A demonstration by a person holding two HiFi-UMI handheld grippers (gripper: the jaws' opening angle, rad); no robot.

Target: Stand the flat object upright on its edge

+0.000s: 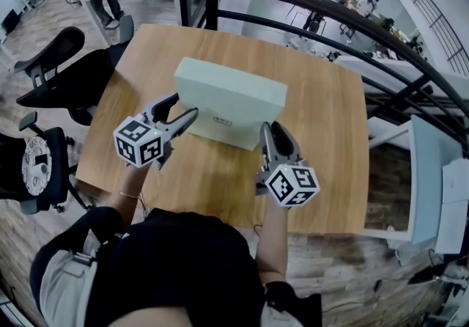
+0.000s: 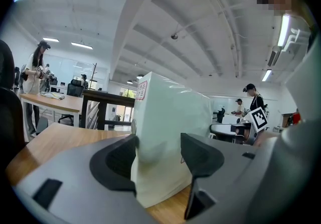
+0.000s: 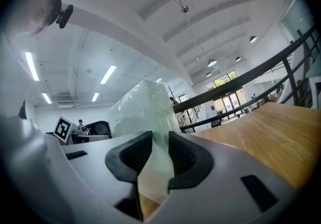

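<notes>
The left tongs (image 1: 186, 105) stand wide apart. A corner of the pale green box (image 1: 233, 86) fills the gap between them, and both dark pads (image 2: 114, 160) look to be pressed against it. The right tongs (image 1: 270, 129) are drawn in much narrower, and their ribbed pads (image 3: 183, 155) nip the box's other near corner. Behind each pair of jaws sits a marker cube (image 1: 139, 141), and behind the cubes are the person's bare forearms (image 1: 272, 234).

The box is held between the two tongs, just past their tips. It stands on a long edge with a narrow face uppermost, and the broad face with a small label (image 1: 220, 120) is turned toward the tongs. Its bottom edge meets the wood right below the left jaws. I can't tell whether it is quite plumb.

The wooden table (image 1: 322, 142) lies under both tongs, with a stretch of bare top out to the right of the right tongs. A dark curved railing (image 1: 330, 12) runs beyond the box, past the table's far side. Black office chairs (image 1: 69, 72) stand on the floor well off to the left of the left tongs.
</notes>
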